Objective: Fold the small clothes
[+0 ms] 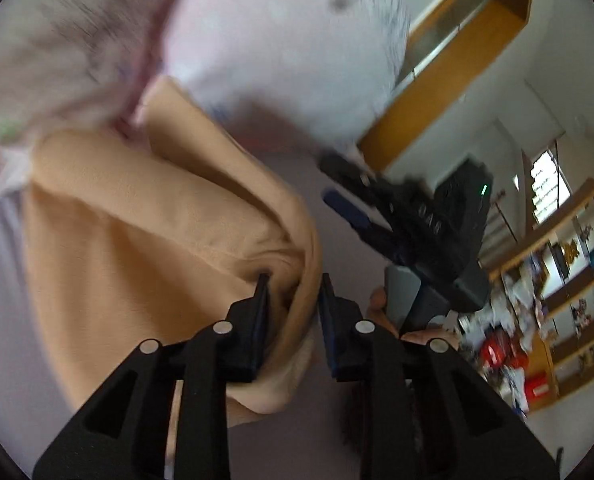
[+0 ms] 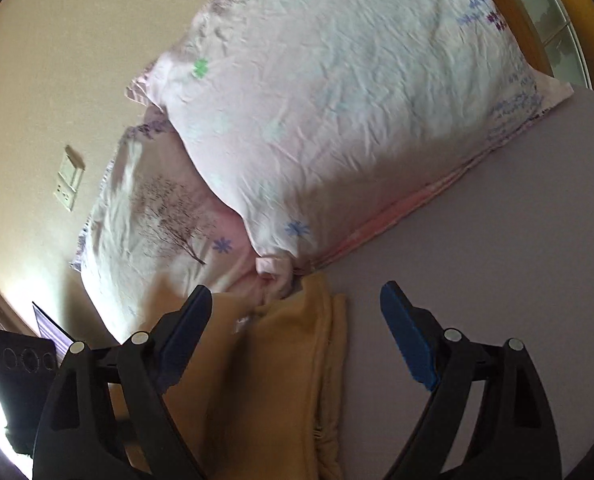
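A tan fleece garment (image 1: 145, 232) lies bunched on the pale lilac bed sheet (image 1: 1, 280). My left gripper (image 1: 293, 280) is closed on a thick fold at the garment's edge, the cloth filling the gap between its fingers. My right gripper (image 2: 297, 300) is open and empty, hovering just above the same garment (image 2: 273, 376), whose folded edge lies between its fingers. The right gripper also shows in the left wrist view (image 1: 337, 184), to the right of the garment, open.
Two floral pillows (image 2: 337, 92) lie stacked just beyond the garment against a cream wall. A wooden headboard (image 1: 469, 64) is behind them. Shelves with clutter (image 1: 557, 300) stand at the room's far side. Bare sheet (image 2: 497, 240) lies right of the garment.
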A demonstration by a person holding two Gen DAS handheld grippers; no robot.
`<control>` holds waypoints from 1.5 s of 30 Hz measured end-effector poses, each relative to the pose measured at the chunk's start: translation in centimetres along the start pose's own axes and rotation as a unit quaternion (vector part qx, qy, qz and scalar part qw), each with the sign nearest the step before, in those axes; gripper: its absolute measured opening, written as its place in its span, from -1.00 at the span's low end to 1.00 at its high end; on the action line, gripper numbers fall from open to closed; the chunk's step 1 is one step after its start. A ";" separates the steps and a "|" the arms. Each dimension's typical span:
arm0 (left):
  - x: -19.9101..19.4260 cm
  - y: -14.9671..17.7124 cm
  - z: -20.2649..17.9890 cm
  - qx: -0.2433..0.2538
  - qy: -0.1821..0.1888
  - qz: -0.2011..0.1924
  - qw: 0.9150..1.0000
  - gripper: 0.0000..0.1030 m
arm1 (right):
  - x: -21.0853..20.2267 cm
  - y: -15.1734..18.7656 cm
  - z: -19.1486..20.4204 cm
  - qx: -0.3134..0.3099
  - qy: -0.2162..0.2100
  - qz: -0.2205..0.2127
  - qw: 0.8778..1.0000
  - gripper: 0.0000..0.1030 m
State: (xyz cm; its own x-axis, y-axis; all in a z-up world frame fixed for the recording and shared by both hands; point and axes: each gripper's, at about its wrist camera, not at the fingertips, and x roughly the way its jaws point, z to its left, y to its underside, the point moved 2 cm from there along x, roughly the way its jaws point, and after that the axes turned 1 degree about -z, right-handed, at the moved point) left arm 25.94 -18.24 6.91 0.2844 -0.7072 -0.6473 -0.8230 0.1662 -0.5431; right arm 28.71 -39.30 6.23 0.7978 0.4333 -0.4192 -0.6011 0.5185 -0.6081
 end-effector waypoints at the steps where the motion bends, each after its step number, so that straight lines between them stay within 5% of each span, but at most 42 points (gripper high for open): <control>1: 1.0 0.4 -0.3 -0.013 0.040 0.013 0.999 -0.56 | 0.3 0.0 -0.3 0.001 0.003 0.014 1.000 0.71; 4: -0.8 1.1 -0.2 -0.011 0.075 -0.013 0.997 -0.50 | 1.3 0.2 -0.8 0.014 -0.007 0.052 0.999 0.72; 8: -7.0 3.1 3.6 -0.026 -0.023 -0.085 0.996 -0.18 | 3.0 1.4 -0.4 0.012 -0.011 0.112 0.994 0.73; 11: -8.6 5.1 7.5 -0.073 -0.076 -0.069 0.992 -0.10 | 4.6 2.7 -0.1 0.003 0.001 0.159 0.987 0.73; 15: -9.3 7.5 9.8 -0.113 -0.064 -0.046 0.990 -0.09 | 1.4 2.7 2.1 -0.038 0.001 0.119 0.992 0.54; 18: -10.6 8.3 8.8 -0.077 -0.053 -0.059 0.994 0.03 | -3.8 4.5 5.3 -0.106 -0.067 0.096 0.988 0.52; 22: -11.1 8.1 7.0 -0.021 -0.049 -0.072 0.996 0.19 | -5.8 7.6 6.7 -0.158 -0.045 0.123 0.979 0.49; 24: -10.9 8.3 6.4 -0.013 -0.038 -0.069 0.997 0.19 | -5.3 8.8 7.0 -0.173 -0.026 0.143 0.974 0.33; 25: -10.7 8.4 6.2 -0.013 -0.034 -0.067 0.997 0.20 | -4.8 9.4 7.2 -0.183 -0.015 0.148 0.972 0.10; 26: -10.5 8.5 6.0 -0.013 -0.031 -0.063 0.997 0.20 | -4.4 9.9 7.3 -0.192 -0.004 0.150 0.970 -0.22; 27: -10.5 8.7 5.9 -0.013 -0.031 -0.060 0.998 0.20 | -4.1 10.1 7.1 -0.195 0.014 0.152 0.969 -0.86; 31: -10.8 9.0 6.5 -0.019 -0.040 -0.060 0.997 0.20 | -4.8 9.7 3.4 -0.134 0.062 0.146 0.978 -0.86; 36: -9.8 8.1 9.0 -0.061 -0.041 -0.053 0.996 0.29 | -5.2 9.5 2.9 -0.106 0.035 0.159 0.981 -0.78; 37: -9.4 7.9 9.4 -0.068 -0.043 -0.052 0.995 0.32 | -5.4 9.0 3.1 -0.096 0.027 0.156 0.983 -0.53; 38: -8.8 7.6 10.0 -0.077 -0.049 -0.050 0.995 0.34 | -5.6 8.1 3.2 -0.082 0.016 0.150 0.985 0.16; 40: -7.9 7.2 10.7 -0.089 -0.057 -0.046 0.993 0.39 | -5.2 6.3 3.1 -0.061 -0.003 0.136 0.989 0.84; 45: -5.3 5.9 12.0 -0.115 -0.065 -0.022 0.991 0.45 | 0.9 4.7 0.4 0.012 0.015 0.219 0.975 0.65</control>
State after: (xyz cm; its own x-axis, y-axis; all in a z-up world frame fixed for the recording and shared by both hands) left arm 25.51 -5.28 0.69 0.3714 -0.6128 -0.6975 -0.8943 -0.0343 -0.4461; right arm 26.55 -36.22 3.27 0.4646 0.5959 -0.6550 -0.8855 0.3053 -0.3503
